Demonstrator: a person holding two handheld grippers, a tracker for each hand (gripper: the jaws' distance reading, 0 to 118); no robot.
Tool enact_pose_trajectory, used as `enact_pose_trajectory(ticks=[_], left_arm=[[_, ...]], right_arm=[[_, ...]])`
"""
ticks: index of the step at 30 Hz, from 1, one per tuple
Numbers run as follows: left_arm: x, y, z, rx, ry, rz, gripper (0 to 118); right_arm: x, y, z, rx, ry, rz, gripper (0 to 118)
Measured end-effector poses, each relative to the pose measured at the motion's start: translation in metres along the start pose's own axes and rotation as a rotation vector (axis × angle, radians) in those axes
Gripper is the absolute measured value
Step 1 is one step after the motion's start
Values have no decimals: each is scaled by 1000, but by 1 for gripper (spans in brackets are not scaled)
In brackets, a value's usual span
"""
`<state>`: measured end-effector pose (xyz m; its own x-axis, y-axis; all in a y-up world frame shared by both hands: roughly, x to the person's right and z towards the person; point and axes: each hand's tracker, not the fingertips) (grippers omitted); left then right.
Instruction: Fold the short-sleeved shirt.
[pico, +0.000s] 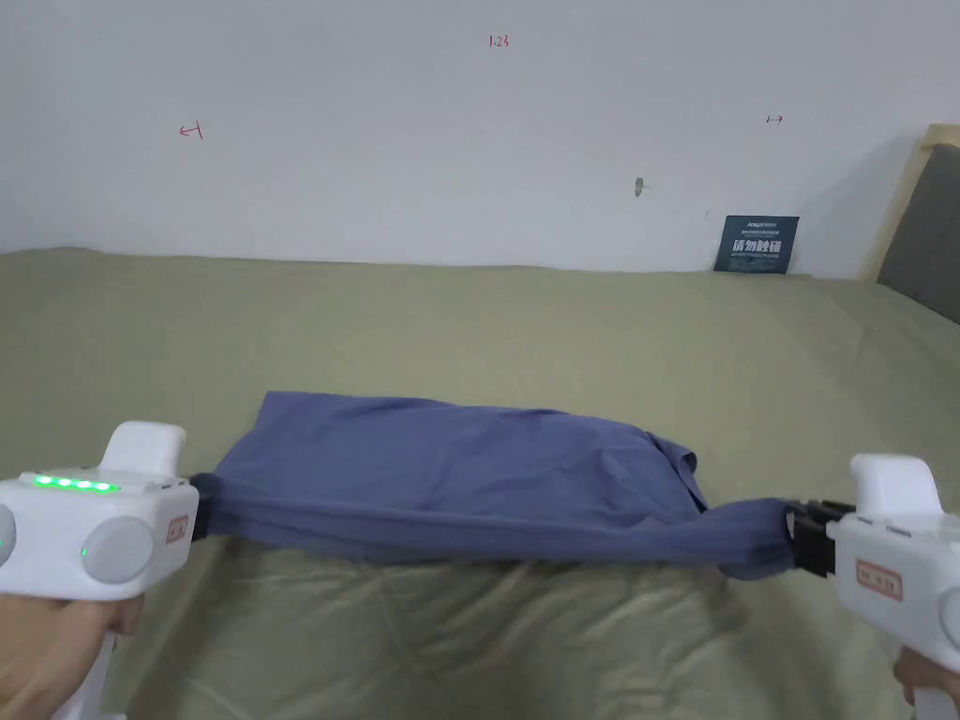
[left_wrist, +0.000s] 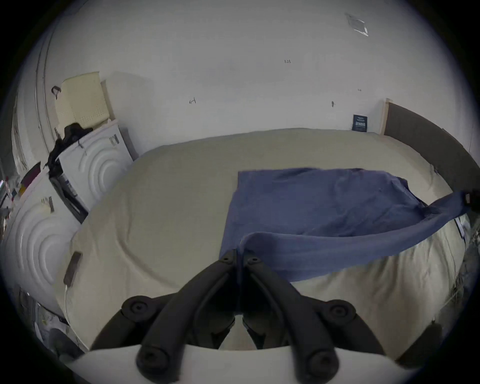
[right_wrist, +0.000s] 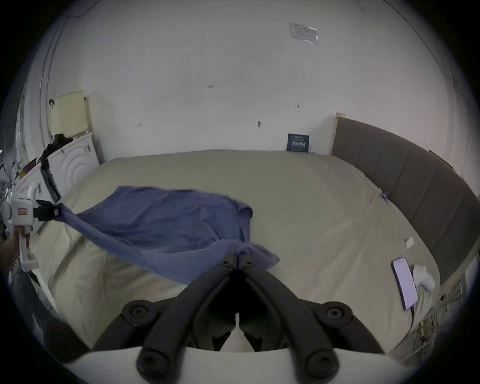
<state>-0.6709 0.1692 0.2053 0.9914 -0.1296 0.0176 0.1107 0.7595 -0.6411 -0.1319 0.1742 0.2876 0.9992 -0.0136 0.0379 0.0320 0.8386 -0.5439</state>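
Note:
A blue short-sleeved shirt (pico: 450, 469) lies across the olive bed sheet (pico: 562, 319), its near edge lifted and stretched taut between both grippers. My left gripper (pico: 199, 511) is shut on the shirt's left end; in its own view the jaws (left_wrist: 240, 256) pinch the blue cloth (left_wrist: 324, 207). My right gripper (pico: 797, 534) is shut on the right end, where the cloth bunches; in the right gripper view the jaws close on the fabric (right_wrist: 155, 223) at my gripper (right_wrist: 237, 258). The far half of the shirt rests flat on the bed. The other gripper (right_wrist: 55, 211) shows at far left.
A grey headboard (right_wrist: 415, 181) borders the bed's right side. A phone (right_wrist: 405, 283) and a white item (right_wrist: 423, 276) lie near the bed's right edge. A dark sign (pico: 756, 244) leans on the white wall. White foam packaging (left_wrist: 96, 161) stands left of the bed.

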Motion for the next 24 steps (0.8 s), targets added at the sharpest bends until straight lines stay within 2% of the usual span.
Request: enact_pose_trajectory(ticks=[5, 11, 24], left_arm=[[-5, -67, 42, -44, -15, -24, 3], [-19, -126, 67, -97, -43, 22, 3], [-22, -153, 55, -165, -50, 45, 3]], right_arm=[[-4, -66, 53, -60, 12, 7, 0], [-6, -119, 89, -119, 28, -14, 0], [-14, -157, 62, -251, 20, 8, 0]])
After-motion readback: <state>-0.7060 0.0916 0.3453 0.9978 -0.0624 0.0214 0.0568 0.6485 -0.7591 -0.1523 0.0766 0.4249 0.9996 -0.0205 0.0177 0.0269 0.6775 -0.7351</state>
